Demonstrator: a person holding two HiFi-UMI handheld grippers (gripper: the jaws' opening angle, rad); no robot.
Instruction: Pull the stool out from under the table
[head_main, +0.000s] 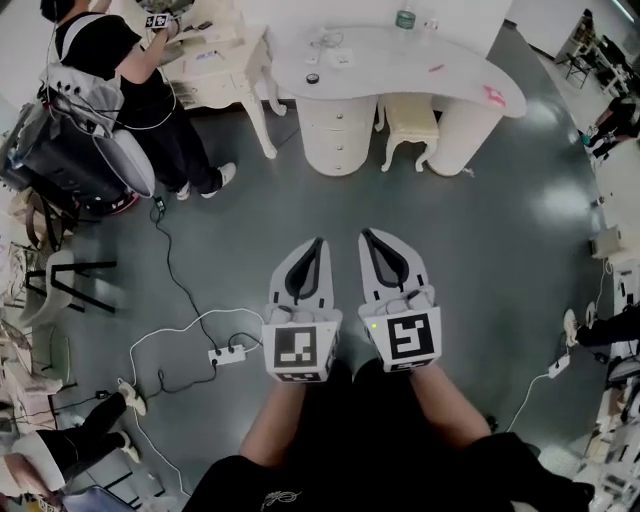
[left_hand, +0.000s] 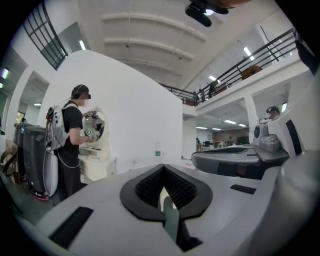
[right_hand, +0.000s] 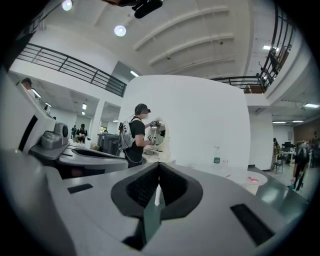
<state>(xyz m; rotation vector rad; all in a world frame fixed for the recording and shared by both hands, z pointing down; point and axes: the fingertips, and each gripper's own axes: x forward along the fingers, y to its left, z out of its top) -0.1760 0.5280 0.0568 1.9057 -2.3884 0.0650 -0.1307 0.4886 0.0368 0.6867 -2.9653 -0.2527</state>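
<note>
In the head view a cream stool with curved legs stands tucked under the white curved table, between its drawer pedestal and its round right leg. Both grippers hover side by side over the grey floor, well short of the stool. My left gripper is shut with nothing in it, and so is my right gripper. In the left gripper view the jaws of the left gripper meet at the tip. The right gripper looks the same in its own view, with the table low beyond it.
A person with a backpack stands at a cream dresser at the upper left. Cables and a power strip lie on the floor to my left. A green bottle stands on the table. Black chair legs are at far left.
</note>
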